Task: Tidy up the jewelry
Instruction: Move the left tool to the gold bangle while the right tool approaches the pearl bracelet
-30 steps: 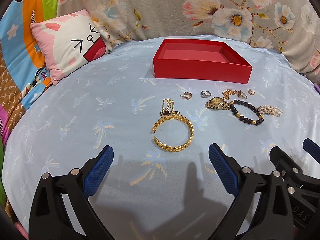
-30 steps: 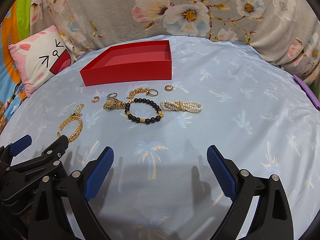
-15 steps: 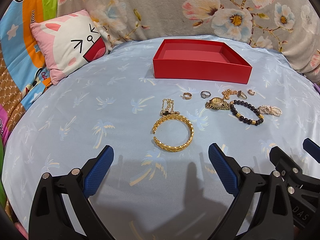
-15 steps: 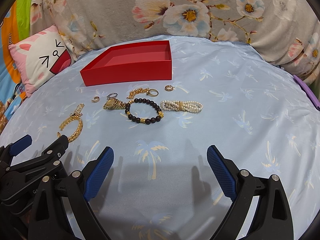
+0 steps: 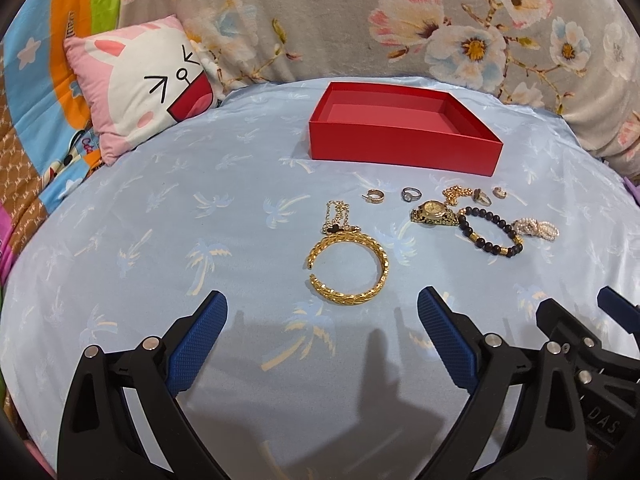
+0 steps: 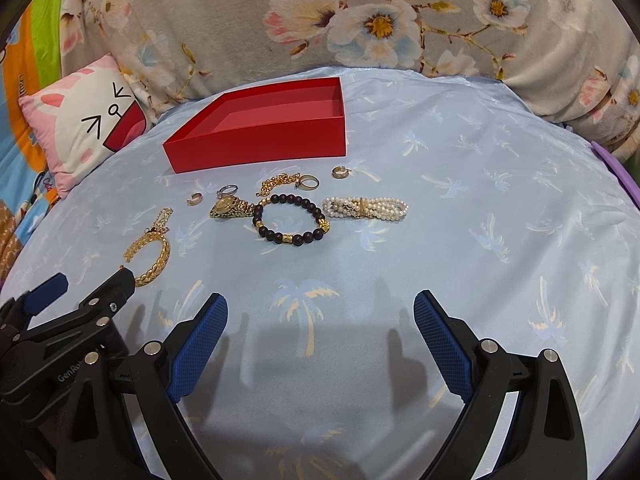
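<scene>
Left wrist view: gold bangle lies open-ended, braided.

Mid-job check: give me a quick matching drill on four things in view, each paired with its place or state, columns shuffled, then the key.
Column 1
1. red box
2. gold bangle
3. pearl bracelet
4. left gripper

Column 2
A. open, holding nothing
B. rightmost of the jewelry, beside the black bead bracelet
C. nothing visible inside, behind the jewelry
D. nearest piece ahead of the left gripper

Pairs: 1-C, 2-D, 3-B, 4-A
</scene>
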{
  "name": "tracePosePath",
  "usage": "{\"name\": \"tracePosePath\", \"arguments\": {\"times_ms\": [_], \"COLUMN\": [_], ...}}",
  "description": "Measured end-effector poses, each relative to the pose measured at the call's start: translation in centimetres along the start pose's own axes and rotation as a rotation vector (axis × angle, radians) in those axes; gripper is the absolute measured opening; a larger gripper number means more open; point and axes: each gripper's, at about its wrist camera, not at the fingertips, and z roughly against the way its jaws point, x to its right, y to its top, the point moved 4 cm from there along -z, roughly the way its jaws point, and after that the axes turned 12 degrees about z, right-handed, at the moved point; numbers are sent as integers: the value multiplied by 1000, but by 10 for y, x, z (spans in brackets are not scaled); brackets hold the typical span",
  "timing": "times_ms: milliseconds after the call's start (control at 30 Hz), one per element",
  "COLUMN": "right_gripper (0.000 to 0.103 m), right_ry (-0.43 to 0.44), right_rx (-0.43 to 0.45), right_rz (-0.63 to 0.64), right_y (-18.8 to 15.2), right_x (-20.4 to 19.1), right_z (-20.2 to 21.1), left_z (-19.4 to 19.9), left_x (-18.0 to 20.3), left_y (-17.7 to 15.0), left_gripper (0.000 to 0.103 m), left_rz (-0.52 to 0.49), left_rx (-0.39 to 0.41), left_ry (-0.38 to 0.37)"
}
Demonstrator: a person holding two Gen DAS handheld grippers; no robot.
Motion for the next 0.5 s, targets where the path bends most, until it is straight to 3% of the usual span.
{"name": "tracePosePath", "arguments": {"times_ms": [333,500], "right_gripper": [92,92], "right_ry": [9,18], "right_rx": [-43,-53], "right_rz": [-94,-92], "right_y": [-3,-2], "right_x": [35,39], "right_z": [-10,-16], "left_z": [-14,-25], "left_x": [-26,-6], "left_y": [7,13], "left_gripper": [94,94], "left_rz": [75,15], "left_rx": [-83,-84], "left_ry": [-53,-48]}}
